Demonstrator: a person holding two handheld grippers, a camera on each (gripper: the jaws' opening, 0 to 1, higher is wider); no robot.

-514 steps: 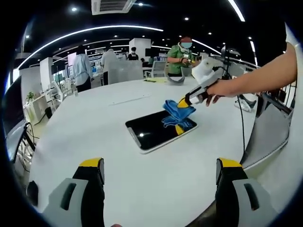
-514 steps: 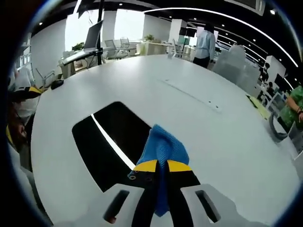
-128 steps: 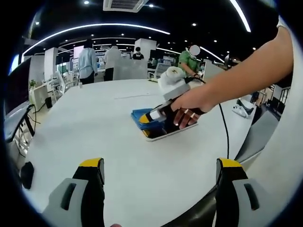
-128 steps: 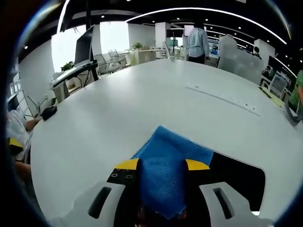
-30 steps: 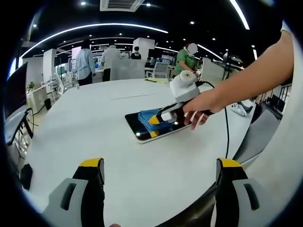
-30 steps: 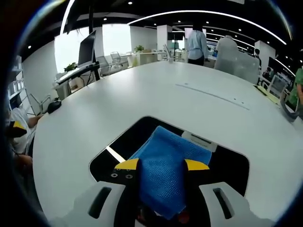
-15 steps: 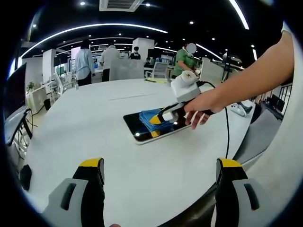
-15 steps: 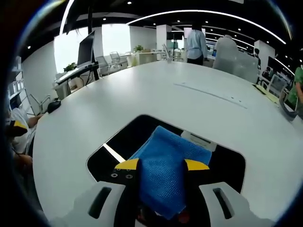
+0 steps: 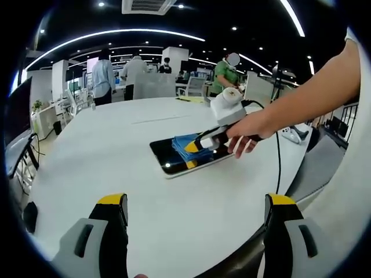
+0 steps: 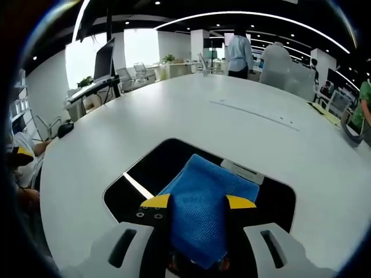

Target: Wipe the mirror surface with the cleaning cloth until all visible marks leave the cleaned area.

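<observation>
A big white table (image 9: 87, 168) holds a flat dark mirror (image 9: 165, 153), near its middle. In the right gripper view the mirror (image 10: 168, 159) looks black and shiny, with a bright line of light on it. The blue cleaning cloth (image 10: 203, 208) lies flat on the glass — it is clamped between the jaws of the right gripper (image 10: 197, 201), and it hides most of the jaws except their yellow tips. The near part of the mirror is hidden under the cloth and the gripper, so any marks there cannot be seen.

In the left gripper view, a hand (image 9: 246, 130) holds the right gripper (image 9: 197, 145) down on the mirror, with the cloth (image 9: 185, 143) under it. The hand covers the mirror's far end.

The left gripper (image 9: 194, 202) hangs over the near table, well apart from the mirror. Its jaws stand wide apart with nothing between them.

Far back, people stand by desks — too small and blurry to tell more.
</observation>
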